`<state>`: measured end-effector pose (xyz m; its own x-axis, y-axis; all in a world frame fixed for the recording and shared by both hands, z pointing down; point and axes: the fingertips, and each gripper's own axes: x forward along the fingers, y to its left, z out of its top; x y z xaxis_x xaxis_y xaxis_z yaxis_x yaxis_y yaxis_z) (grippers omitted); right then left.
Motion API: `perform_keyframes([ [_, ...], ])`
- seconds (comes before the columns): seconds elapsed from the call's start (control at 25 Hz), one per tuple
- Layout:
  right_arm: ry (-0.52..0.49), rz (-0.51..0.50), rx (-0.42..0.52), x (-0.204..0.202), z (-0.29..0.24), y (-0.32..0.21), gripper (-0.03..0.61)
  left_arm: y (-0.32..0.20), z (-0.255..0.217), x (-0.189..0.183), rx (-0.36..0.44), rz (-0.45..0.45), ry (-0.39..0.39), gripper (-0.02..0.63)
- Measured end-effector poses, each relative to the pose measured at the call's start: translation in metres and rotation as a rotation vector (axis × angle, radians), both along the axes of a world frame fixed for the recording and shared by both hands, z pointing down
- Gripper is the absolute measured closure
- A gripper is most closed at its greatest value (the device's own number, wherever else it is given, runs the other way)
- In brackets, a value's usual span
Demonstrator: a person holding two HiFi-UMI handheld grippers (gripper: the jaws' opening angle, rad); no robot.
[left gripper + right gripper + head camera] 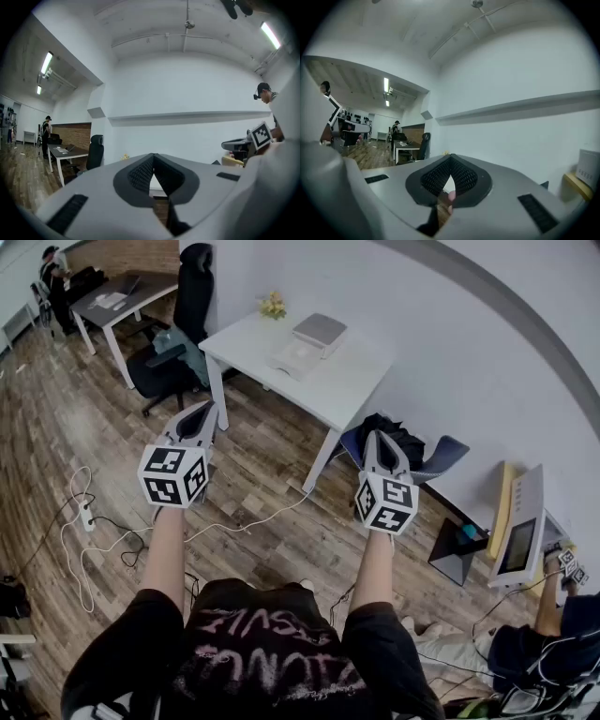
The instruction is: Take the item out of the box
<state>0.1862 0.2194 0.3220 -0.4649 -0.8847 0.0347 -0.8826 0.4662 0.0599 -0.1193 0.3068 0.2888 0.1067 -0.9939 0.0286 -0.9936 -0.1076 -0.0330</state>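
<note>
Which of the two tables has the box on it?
The white table, nearest ahead; the grey-lidded box sits on it near yellow flowers. The dark desk at far left shows none.

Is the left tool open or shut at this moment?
Shut: on the left tool the jaw tips meet, with nothing between them.

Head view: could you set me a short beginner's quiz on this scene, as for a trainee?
1. True or false: the left hand-held gripper holds the box.
2. The yellow flowers stand on: A the white table, B a shelf, C a stool.
3. Fill in: the jaws of the right hand-held gripper are ___.
Key: 1 false; 2 A; 3 shut.
</note>
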Motion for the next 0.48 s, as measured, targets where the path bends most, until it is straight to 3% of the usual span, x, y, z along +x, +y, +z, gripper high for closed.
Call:
perform_keyframes([
  [0.48, -0.005, -0.025, 0.008, -0.016, -0.006, 0.005, 0.569, 0.001, 0.000, -0.007, 0.000, 0.009, -0.001, 0.612],
])
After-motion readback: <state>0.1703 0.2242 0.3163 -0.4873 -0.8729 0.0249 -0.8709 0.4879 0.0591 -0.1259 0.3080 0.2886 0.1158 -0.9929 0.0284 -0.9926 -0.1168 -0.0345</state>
